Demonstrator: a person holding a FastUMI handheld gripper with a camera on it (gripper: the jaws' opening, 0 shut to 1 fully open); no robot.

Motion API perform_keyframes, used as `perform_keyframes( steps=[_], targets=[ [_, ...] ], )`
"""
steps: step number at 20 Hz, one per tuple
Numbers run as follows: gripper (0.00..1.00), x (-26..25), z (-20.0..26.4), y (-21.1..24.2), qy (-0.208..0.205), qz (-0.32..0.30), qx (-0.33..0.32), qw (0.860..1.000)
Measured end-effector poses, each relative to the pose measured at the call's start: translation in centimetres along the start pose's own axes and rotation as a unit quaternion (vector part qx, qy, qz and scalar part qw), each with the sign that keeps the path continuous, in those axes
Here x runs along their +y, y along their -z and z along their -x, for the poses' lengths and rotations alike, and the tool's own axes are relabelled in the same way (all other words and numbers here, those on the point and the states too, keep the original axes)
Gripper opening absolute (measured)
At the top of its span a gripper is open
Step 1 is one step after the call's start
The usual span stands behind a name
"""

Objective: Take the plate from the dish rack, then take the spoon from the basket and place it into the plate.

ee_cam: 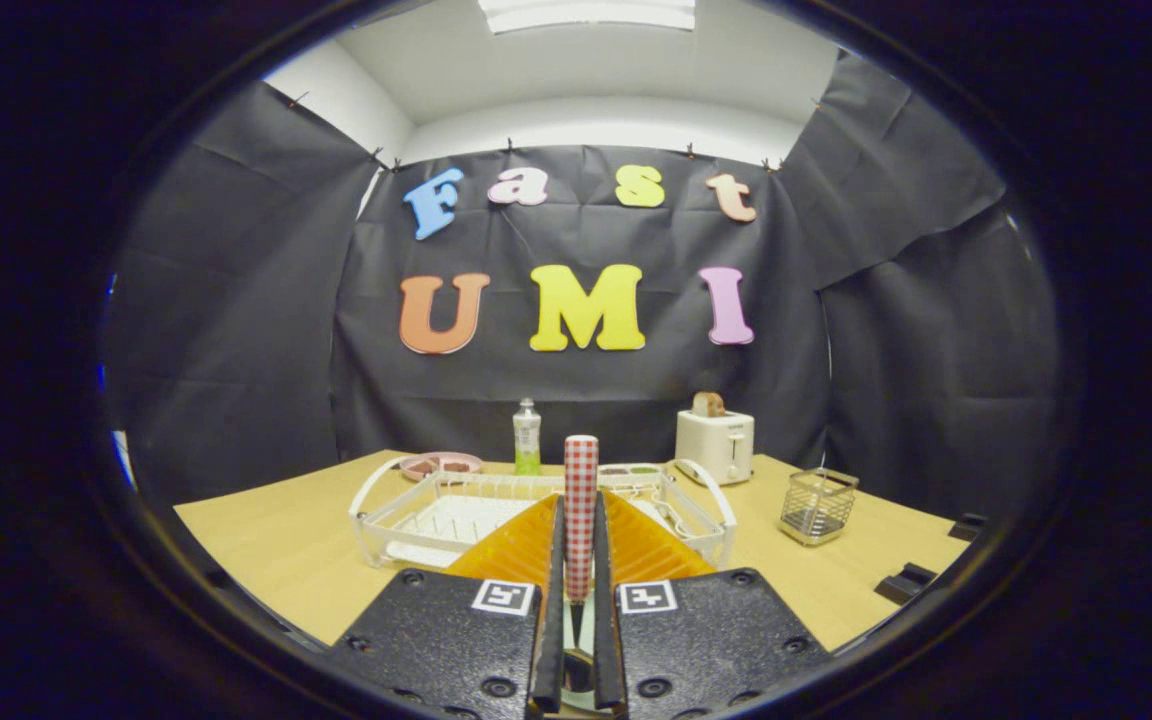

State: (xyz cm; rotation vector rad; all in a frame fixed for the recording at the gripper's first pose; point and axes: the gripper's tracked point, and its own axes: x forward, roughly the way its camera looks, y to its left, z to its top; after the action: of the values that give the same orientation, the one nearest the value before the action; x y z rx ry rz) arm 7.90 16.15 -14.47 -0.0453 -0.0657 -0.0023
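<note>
Apparently the task is in its last part: the gripper (577, 560) has its two fingers closed on the spoon (580, 510), whose red-and-white checked handle stands upright between them and rises above their tips, while the metal bowl end hangs low between the finger bases. So the spoon is out of the basket (817, 505), which stands on the table (266, 560) to the right, well apart from the fingers, and looks empty as far as I can tell. What I judge is left is to put the spoon into the plate. I cannot say for sure where the plate is; a pink dish (441, 464) lies on the table behind the left end of the rack (456, 520), and this may be it. The white rack is just ahead of the fingers, and I see no plate standing in it, though the fingers hide its middle. A bottle (527, 437) and a toaster (715, 445) stand beyond the rack, near the wall
</note>
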Motion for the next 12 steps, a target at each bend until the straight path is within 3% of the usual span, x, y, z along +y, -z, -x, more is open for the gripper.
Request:
perform_keyframes(
  steps=[3, 12],
  targets=[
    [0.18, -1.2, -0.4, 2.5, 0.005, -0.002, 0.025, 1.000],
    [0.23, -3.6, 0.5, 1.9, 0.004, 0.002, 0.034, 0.999]
  ],
)
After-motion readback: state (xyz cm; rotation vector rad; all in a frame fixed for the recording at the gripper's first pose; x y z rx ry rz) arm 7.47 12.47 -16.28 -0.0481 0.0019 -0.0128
